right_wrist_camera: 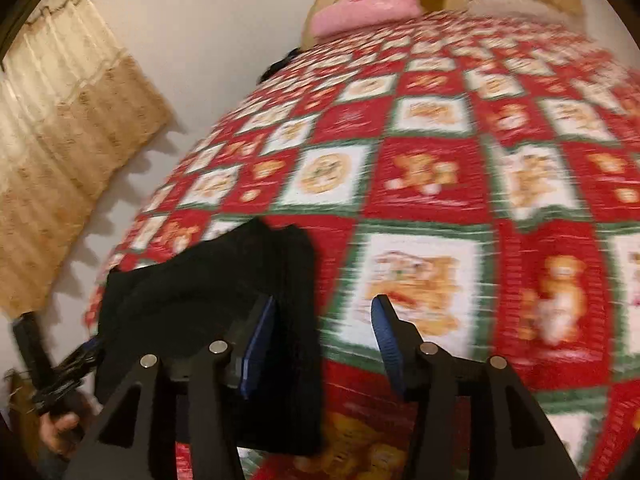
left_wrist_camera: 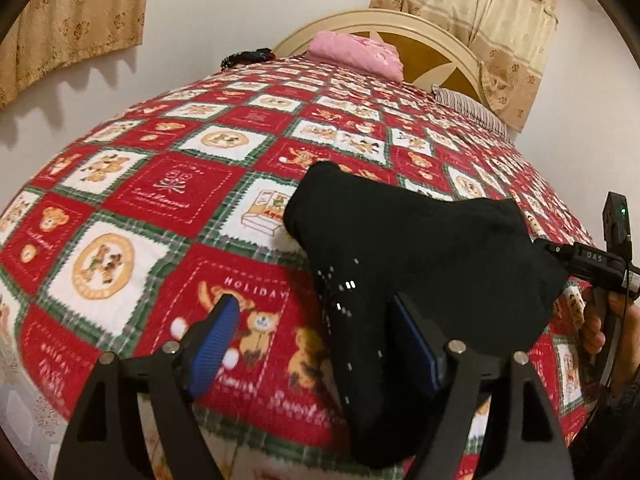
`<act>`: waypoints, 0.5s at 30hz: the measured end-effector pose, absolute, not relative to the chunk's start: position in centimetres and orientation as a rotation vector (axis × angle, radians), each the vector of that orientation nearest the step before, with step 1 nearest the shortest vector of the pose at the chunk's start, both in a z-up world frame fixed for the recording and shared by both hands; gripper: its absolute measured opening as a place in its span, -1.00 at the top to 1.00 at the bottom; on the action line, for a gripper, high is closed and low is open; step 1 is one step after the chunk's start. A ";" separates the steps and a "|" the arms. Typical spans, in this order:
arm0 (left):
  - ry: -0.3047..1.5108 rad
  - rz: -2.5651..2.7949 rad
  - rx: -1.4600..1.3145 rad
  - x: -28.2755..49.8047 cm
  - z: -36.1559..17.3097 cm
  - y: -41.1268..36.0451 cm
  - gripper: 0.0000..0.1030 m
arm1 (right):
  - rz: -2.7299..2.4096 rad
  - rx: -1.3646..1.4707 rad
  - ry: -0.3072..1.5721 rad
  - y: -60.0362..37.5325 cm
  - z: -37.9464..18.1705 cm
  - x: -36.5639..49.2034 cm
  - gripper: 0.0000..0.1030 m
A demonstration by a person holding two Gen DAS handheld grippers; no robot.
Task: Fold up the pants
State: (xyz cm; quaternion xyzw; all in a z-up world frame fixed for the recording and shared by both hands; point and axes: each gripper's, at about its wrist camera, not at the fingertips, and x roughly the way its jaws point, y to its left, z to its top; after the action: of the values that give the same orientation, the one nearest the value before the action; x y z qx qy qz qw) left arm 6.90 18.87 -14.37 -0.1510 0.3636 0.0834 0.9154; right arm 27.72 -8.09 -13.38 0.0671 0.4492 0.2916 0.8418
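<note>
Both hand-held grippers, left (left_wrist_camera: 316,344) and right (right_wrist_camera: 322,340), stand apart over the bed (left_wrist_camera: 168,184); black pants (left_wrist_camera: 420,248) seem draped against their inner fingers, unclamped.

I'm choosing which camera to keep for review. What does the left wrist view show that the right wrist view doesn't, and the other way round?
Only the left wrist view shows the striped pillow by the headboard, the right tongs' handle with its green light, and white dots on the black pants. Only the right wrist view shows the open right tongs beside the pants' edge, and a hand gripping the other handle. Both show the pants on the red bear quilt, the pink folded cloth and curtains.
</note>
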 end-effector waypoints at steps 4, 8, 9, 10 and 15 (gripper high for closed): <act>0.741 0.186 -0.307 5.5 -13.9 18.1 -0.55 | 0.550 0.175 0.948 -10.4 -13.4 27.2 -0.02; 0.732 0.185 -0.283 4.4 -13.1 17.0 -0.55 | 0.549 0.188 0.919 -11.6 -12.4 25.3 -0.02; 0.724 0.188 -0.274 4.0 -12.7 16.7 -0.55 | 0.554 0.187 0.912 -11.7 -12.2 24.7 -0.02; 0.719 0.188 -0.269 3.8 -12.5 16.5 -0.55 | 0.559 0.187 0.906 -11.8 -11.8 24.1 -0.02; 0.685 0.179 -0.255 2.5 -10.7 15.4 -0.55 | 0.576 0.165 0.888 -11.4 -10.9 21.3 -0.02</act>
State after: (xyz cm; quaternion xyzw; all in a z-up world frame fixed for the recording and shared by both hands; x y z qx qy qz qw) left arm 2.54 15.45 -10.67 -0.1244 0.3347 0.0875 0.9300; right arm 21.31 -11.41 -10.87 0.0784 0.4231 0.2745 0.8599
